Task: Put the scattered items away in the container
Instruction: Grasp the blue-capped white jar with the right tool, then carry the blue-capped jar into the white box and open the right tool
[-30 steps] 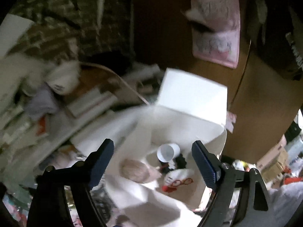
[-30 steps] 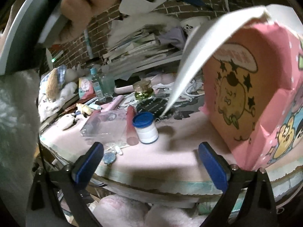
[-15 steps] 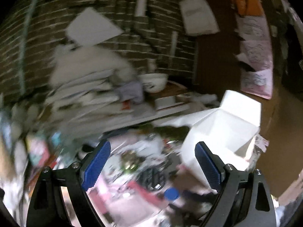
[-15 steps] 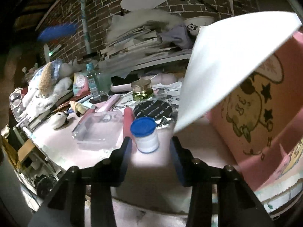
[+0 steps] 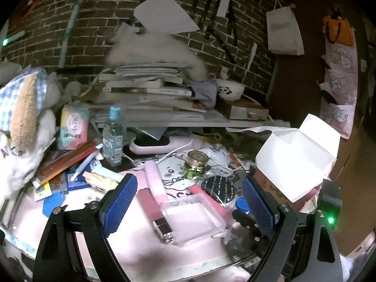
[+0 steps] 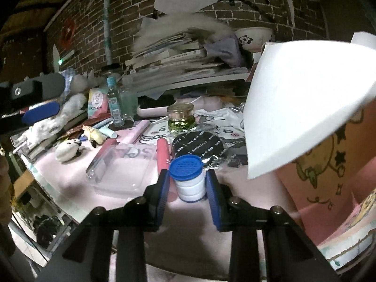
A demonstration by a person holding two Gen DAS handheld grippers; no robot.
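The container is a pink cartoon box with white flaps, standing open at the table's right. A small white jar with a blue lid stands on the pink mat just left of the box. My right gripper is shut on it, one pad against each side. My left gripper is open and hovers over a clear plastic tray with nothing between its fingers. Scattered nearby are a green glass jar with a gold lid, a black round compact and pink tubes.
A water bottle, a tissue pack and pens crowd the left. A pink hairbrush lies behind the mat, under a shelf with stacked books and a panda bowl. A plush toy sits far left. The table's front edge is close.
My left gripper swung away from above the box's inside to over the table, still open. My right gripper moved in on the blue-lidded jar and went from wide open to shut.
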